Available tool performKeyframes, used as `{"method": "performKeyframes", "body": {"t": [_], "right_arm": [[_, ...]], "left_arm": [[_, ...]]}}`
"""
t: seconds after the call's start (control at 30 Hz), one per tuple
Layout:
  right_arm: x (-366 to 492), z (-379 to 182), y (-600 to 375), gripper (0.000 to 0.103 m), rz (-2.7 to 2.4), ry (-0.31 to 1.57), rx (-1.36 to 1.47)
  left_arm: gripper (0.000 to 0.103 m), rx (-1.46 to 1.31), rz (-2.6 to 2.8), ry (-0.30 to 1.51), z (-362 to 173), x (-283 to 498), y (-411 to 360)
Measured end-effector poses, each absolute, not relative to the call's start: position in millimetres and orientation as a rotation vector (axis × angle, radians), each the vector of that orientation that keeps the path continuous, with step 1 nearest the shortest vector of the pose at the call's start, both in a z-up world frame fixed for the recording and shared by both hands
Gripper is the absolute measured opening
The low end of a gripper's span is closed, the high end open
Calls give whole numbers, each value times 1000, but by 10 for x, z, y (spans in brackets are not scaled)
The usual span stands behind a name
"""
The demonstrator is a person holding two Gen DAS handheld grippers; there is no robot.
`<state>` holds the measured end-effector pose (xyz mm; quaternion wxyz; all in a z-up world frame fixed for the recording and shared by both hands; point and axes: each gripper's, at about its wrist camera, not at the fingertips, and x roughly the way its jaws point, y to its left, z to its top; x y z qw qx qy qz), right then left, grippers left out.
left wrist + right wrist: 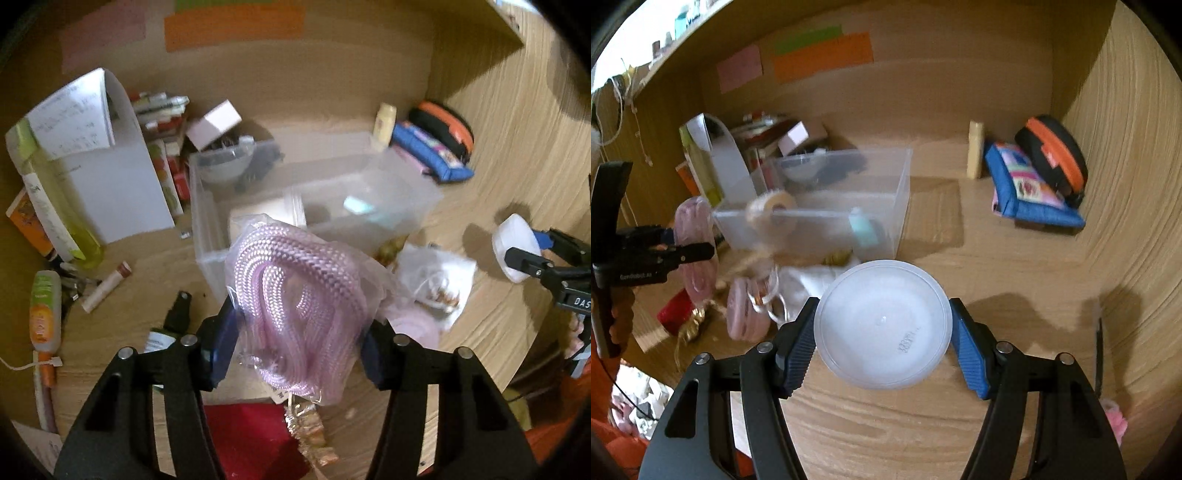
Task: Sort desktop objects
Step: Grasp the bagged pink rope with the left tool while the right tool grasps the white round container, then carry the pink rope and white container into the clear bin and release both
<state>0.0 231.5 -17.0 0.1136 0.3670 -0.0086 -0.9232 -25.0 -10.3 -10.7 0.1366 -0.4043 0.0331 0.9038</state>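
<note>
The left gripper (299, 332) holds one clear bag of pink cord (295, 291), its jaws closed on the bag's two sides, lifted clear of the bench (498, 206). The right gripper (882, 347) holds one round white lid (882, 325), jaws clamped on its rim, also off the bench. Below the bag lie one red cloth (251, 435) and a gold wrapper (310, 435). Farther on stands one clear plastic bin (820, 206) near the middle of the bench, with a roll of tape (772, 210) at its near wall. At the far right corner lie two pouches, one blue (1027, 199) and one black and orange (1056, 158).
</note>
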Motion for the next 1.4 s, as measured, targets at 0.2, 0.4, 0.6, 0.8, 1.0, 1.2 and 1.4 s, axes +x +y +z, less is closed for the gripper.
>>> {"method": "performKeyframes", "body": {"t": [0.2, 0.4, 0.6, 0.8, 1.0, 1.2, 1.4], "right_arm": [[-134, 44, 2315, 64, -2725, -68, 991], [-337, 248, 2298, 64, -2736, -119, 917], [-563, 419, 2182, 64, -2724, -105, 849], [-817, 437, 1968, 64, -2691, -93, 843], [-1110, 334, 1816, 64, -2660, -91, 902], [-1403, 160, 1684, 64, -2641, -56, 980], [-1734, -83, 1585, 64, -2625, -35, 1092]], "left_arm": [[57, -1053, 2673, 14, 178, -283, -175], [57, -951, 2725, -62, 448, -375, -291], [57, -890, 2795, -78, 622, -521, -328], [57, -908, 2814, -106, 604, -751, -322], [57, -992, 2810, -66, 443, -1073, -290], [57, -1103, 2781, -73, 191, -1432, -267], [57, -1127, 2793, -56, 95, -1594, -166]]}}
